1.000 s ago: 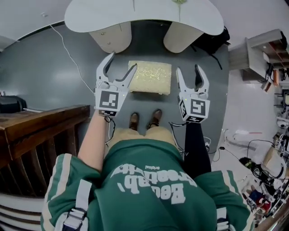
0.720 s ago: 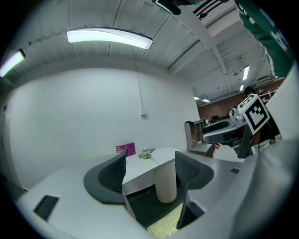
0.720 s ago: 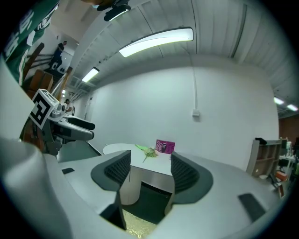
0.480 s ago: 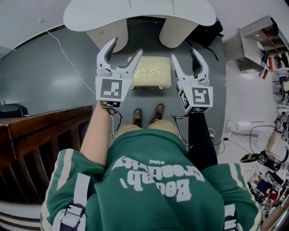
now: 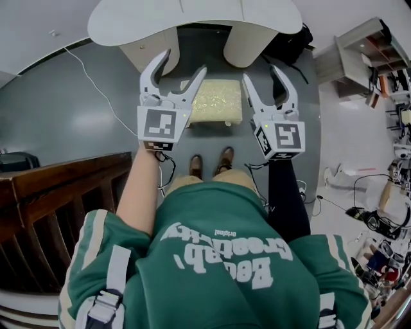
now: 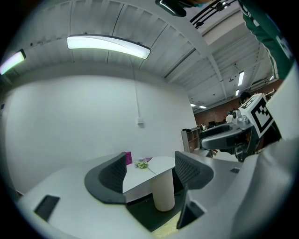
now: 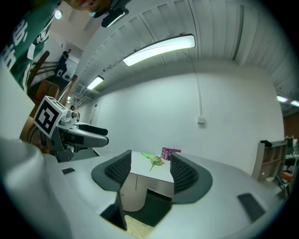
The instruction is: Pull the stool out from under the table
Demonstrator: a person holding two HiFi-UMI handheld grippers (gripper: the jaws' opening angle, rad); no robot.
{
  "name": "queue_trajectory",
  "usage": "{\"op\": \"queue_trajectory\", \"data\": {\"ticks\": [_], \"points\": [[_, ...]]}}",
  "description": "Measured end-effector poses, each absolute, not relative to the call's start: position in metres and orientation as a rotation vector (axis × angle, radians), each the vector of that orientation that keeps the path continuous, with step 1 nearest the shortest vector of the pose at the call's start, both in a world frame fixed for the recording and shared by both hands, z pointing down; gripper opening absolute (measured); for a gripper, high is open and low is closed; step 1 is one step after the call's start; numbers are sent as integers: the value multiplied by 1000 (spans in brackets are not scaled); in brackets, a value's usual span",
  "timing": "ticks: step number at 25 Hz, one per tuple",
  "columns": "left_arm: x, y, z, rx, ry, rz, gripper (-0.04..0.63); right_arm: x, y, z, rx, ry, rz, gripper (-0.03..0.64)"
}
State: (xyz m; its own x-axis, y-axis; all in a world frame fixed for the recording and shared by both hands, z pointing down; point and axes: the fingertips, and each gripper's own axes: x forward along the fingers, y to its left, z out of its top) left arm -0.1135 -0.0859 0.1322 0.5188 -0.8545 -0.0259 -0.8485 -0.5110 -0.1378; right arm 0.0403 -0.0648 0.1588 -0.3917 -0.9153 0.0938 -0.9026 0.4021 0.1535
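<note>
The stool has a yellowish patterned cushion and stands on the grey floor just in front of the white table, in line with the gap between the table's two pale pedestals. My left gripper hovers above the stool's left side, open and empty. My right gripper hangs over the stool's right side; its jaws are closing slightly with nothing between them. In the left gripper view only a strip of the stool shows below the jaws. The right gripper view likewise shows a corner of the stool.
The person's brown shoes stand just behind the stool. A dark wooden railing runs at the left. A white cable trails over the floor. A black bag lies by the right pedestal, with shelves and clutter further right.
Both grippers have moved forward and up toward the table, over the stool's sides. The stool has not moved on the floor.
</note>
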Motion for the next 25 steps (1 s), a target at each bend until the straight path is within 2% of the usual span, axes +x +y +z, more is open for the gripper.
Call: {"op": "queue_trajectory", "data": {"ticks": [2, 3, 4, 5, 25], "points": [[-118, -86, 132, -2589, 1505, -71, 348, 39, -65, 159, 1628, -2488, -136, 251], [-122, -86, 131, -2559, 1533, -66, 248, 38, -64, 159, 1623, -2486, -148, 181], [-125, -85, 129, -2532, 1557, -56, 14, 37, -62, 160, 1616, -2484, -157, 63], [-127, -84, 128, -2518, 1566, -47, 14, 36, -61, 160, 1608, -2482, -164, 8], [-134, -89, 122, -2496, 1582, -45, 14, 37, -64, 167, 1568, -2407, -204, 5]]}}
